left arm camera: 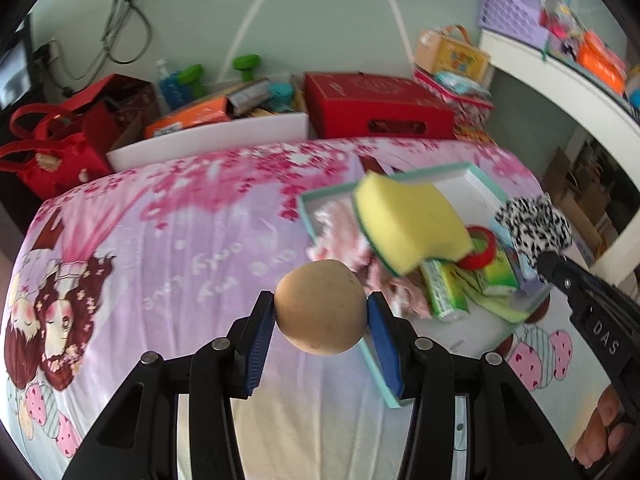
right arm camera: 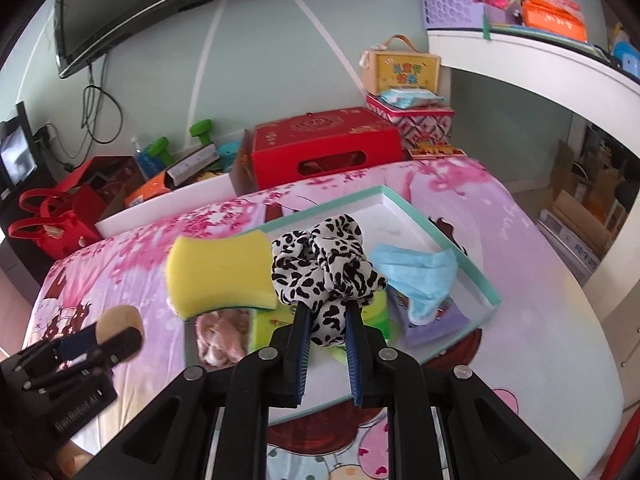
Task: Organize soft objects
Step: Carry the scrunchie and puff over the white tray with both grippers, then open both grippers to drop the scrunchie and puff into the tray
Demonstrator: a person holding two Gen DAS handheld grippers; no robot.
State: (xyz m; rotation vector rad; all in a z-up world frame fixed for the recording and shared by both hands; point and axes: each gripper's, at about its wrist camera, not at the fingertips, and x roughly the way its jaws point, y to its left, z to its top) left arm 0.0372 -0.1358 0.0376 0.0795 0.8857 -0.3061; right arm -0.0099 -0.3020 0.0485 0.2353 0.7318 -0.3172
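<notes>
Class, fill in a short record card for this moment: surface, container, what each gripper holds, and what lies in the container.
Surface: bed with pink printed sheet
Container: shallow teal-rimmed box
Left gripper: shut on tan ball
Right gripper: shut on black-and-white scrunchie
Inside the box: blue face mask, pink cloth
Yellow sponge: over the box's edge; support unclear

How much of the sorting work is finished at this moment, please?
Done: nothing clearly. In hand: the left claw grips a tan ball; the right claw grips a spotted scrunchie, with a yellow sponge hanging beside it. Left: a blue mask and pink cloth in the tray.
</notes>
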